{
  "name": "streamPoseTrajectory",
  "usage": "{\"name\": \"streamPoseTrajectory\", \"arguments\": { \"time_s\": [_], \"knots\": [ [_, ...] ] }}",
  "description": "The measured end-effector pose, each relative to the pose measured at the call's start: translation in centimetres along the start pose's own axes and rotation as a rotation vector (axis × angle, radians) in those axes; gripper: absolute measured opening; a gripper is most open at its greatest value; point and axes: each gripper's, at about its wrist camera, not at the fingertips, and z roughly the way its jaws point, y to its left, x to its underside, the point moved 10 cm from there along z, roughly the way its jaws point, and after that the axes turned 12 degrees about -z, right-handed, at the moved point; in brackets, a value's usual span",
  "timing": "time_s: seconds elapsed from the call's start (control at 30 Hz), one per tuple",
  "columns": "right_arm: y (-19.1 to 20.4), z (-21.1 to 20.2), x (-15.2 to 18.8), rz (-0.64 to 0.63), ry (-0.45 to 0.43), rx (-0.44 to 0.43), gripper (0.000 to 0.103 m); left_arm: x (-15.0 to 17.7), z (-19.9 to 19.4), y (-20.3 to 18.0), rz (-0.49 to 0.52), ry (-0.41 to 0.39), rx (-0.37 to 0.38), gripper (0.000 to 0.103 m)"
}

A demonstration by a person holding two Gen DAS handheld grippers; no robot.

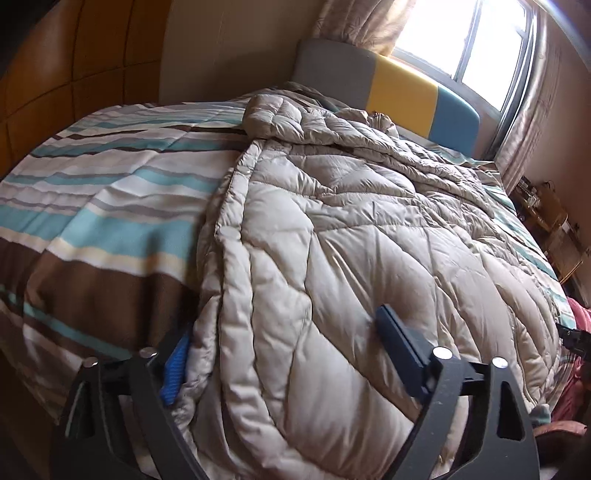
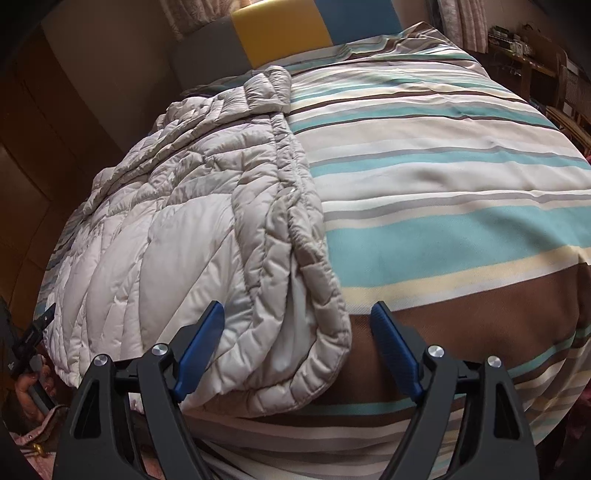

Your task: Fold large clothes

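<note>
Across the bed (image 1: 92, 206), a quilted beige jacket (image 1: 332, 221) lies spread over the striped cover, hem toward the lower frame edge. Left view: left tool (image 1: 284, 343) open, straddling the jacket's left hem edge; left finger partly tucked beside the fabric, right finger resting on top, no squeeze visible. Right view: right tool (image 2: 299, 347) open around the jacket's rounded lower corner, pads apart from it. Striped cover bare at right of that view. Headboard (image 2: 280, 29) at top.
</note>
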Motion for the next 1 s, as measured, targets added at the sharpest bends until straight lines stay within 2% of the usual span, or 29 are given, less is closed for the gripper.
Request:
{"name": "streamPoseTrajectory", "arguments": {
  "time_s": [0.07,0.13,0.17,0.2,0.3,0.33,0.4,0.5,0.7,1.0],
  "knots": [
    [0.4,0.1,0.1,-0.013,-0.01,-0.004,0.075,0.4,-0.2,-0.2,-0.012,0.001,0.015,0.077],
    [0.8,0.3,0.1,-0.02,-0.023,-0.016,0.061,0.9,-0.1,-0.5,0.006,0.01,0.012,0.069],
    [1.1,0.4,0.0,-0.026,-0.029,-0.02,0.057,1.1,0.0,-0.7,0.021,0.018,0.007,0.062],
    [1.5,0.4,-0.1,-0.039,-0.036,-0.031,0.048,1.3,-0.1,-1.1,0.043,0.024,0.008,0.049],
    [2.0,0.0,-1.0,-0.047,-0.065,-0.044,0.027,0.7,-0.5,-1.9,0.072,0.003,-0.002,0.028],
    [2.0,-0.3,-1.4,-0.034,-0.082,-0.058,0.02,0.1,-0.8,-2.0,0.064,-0.012,0.003,0.025],
    [2.0,-0.9,-2.4,0.003,-0.116,-0.096,0.017,-1.0,-1.5,-2.3,0.039,-0.038,0.022,0.018],
    [2.0,-1.5,-4.1,0.039,-0.156,-0.143,0.016,-3.4,-2.5,-3.3,0.02,-0.084,0.055,0.016],
    [2.4,-2.3,-8.4,0.039,-0.238,-0.172,0.015,-7.8,-3.0,-5.9,0.023,-0.167,0.1,0.016],
    [1.8,-1.4,-15.1,0.09,-0.31,-0.211,0.015,-13.6,-0.6,-7.4,-0.027,-0.199,0.119,0.016]
  ]
}}
